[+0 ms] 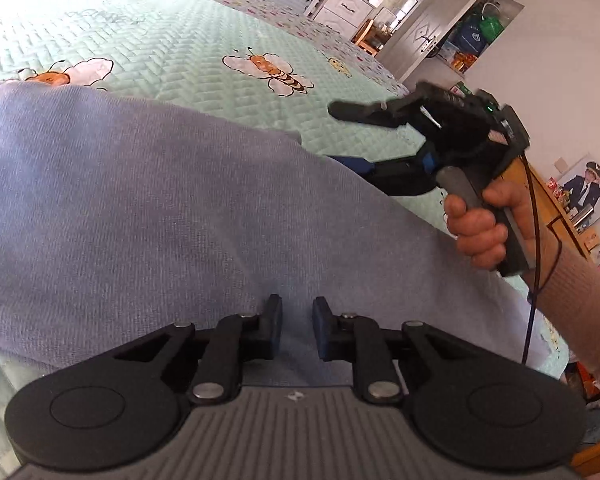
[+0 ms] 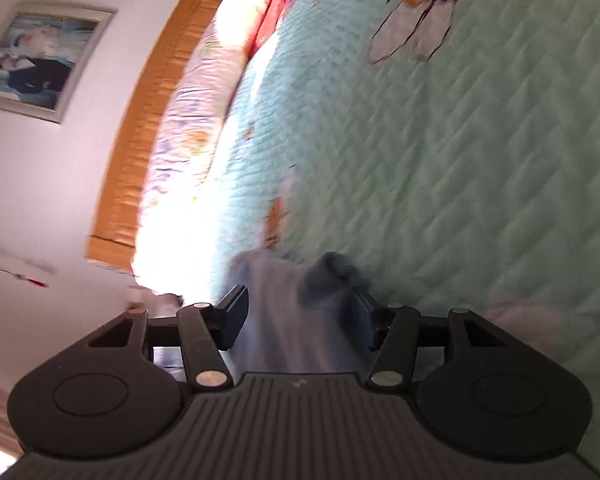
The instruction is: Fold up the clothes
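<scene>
Jaws parted (both); soft lavender garment point(image 1: 148, 208)

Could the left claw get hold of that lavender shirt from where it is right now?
Probably yes. The left claw is open with the lavender garment lying directly between and ahead of its fingers on the bee-print quilt, nothing in between. The right claw works at the far edge, out of its way.
</scene>
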Available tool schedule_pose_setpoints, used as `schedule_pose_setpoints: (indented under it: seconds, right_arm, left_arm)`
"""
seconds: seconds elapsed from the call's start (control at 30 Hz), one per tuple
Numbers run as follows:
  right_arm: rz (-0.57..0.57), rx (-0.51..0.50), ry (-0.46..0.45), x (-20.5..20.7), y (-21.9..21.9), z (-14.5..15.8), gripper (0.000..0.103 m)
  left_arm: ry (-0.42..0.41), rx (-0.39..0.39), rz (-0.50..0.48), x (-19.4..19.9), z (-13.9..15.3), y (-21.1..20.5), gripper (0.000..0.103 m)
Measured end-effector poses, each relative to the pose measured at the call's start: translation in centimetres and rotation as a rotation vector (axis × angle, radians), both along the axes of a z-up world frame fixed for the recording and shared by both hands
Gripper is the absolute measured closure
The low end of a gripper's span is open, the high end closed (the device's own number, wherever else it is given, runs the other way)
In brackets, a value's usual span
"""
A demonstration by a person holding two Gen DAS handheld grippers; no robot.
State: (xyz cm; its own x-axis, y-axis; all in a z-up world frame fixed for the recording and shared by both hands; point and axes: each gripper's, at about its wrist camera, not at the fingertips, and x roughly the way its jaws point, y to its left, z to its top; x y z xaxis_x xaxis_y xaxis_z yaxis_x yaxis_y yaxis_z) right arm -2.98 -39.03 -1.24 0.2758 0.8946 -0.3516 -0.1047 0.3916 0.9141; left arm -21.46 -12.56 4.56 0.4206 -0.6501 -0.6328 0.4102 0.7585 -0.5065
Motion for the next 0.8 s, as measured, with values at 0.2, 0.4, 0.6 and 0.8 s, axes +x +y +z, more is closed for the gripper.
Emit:
schedule_pose_setpoints:
  seconds: [0.2,0.4,0.6,0.8]
  right_arm:
    - [0.091,-0.029,0.025,0.1,0.2,1.1,0.045]
    - [0.152,-0.045,0.08,0.3,1.8,0.4,0.043]
    - [0.115,0.06,0.119,1.5,3.1,0.2,0.034]
    - [-0.008,0.084,0.172,1.4,2.8,-0.6,0.032]
  left_arm:
    - [0.0,-0.017,-0.001,-0.9,-0.3,1.0,0.084]
    - [-0.004,-0.025,-0.003,-0.4,-0.6,1.1,0.084]
    - [-0.005,-0.024,-0.004,0.1,-0.7,0.9,0.084]
    - [-0.005,-0.032,-0.005,0.1,-0.9,1.1,0.084]
